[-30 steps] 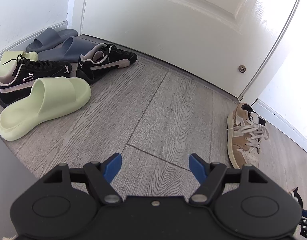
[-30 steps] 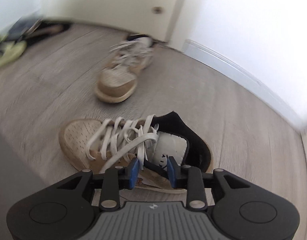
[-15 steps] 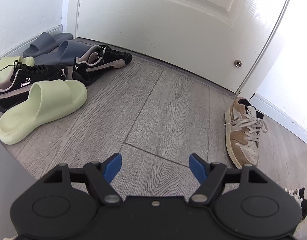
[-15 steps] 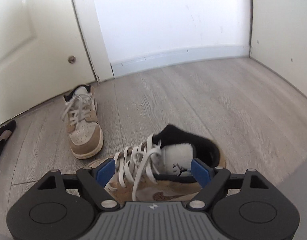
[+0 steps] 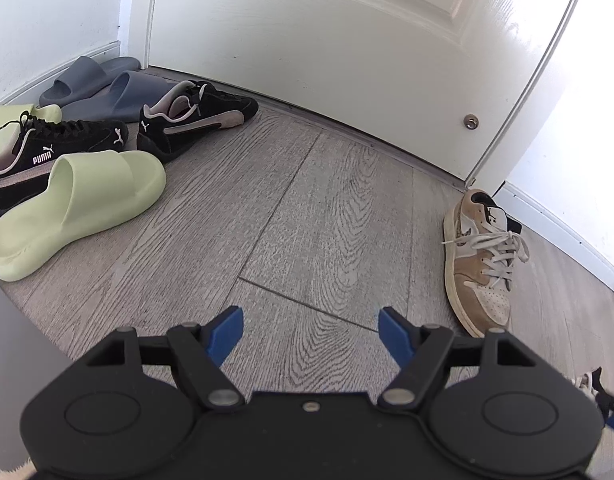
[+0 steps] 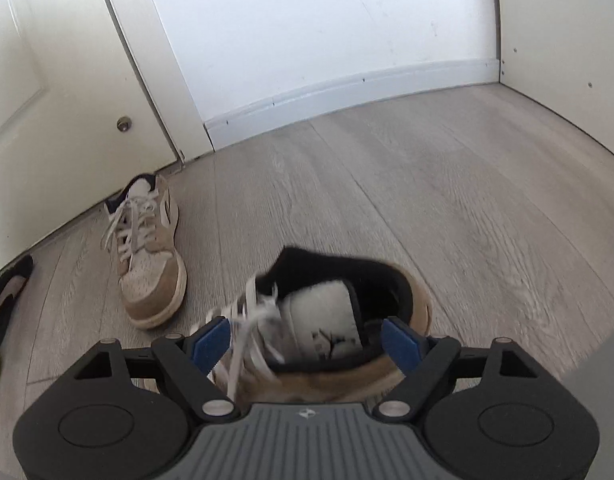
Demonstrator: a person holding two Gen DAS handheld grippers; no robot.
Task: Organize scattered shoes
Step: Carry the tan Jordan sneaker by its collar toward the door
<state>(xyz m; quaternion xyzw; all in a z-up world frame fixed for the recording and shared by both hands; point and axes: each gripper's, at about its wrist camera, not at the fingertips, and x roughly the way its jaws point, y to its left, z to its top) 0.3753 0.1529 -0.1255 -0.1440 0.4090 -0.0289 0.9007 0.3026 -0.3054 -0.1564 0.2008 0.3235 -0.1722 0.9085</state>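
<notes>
Left wrist: bare floor (image 5: 315,208) between shoe groups.

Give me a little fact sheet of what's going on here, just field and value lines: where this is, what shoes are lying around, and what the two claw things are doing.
place: grey wood-look floor by a white door
left gripper: open, empty, above bare floor
right gripper: open, fingers either side of the near tan sneaker, not clamped
second tan sneaker: by the door's edge, apart from the near one
left group: two black sneakers, green slide, grey slides
pairing: tan pair not yet side by side
</notes>
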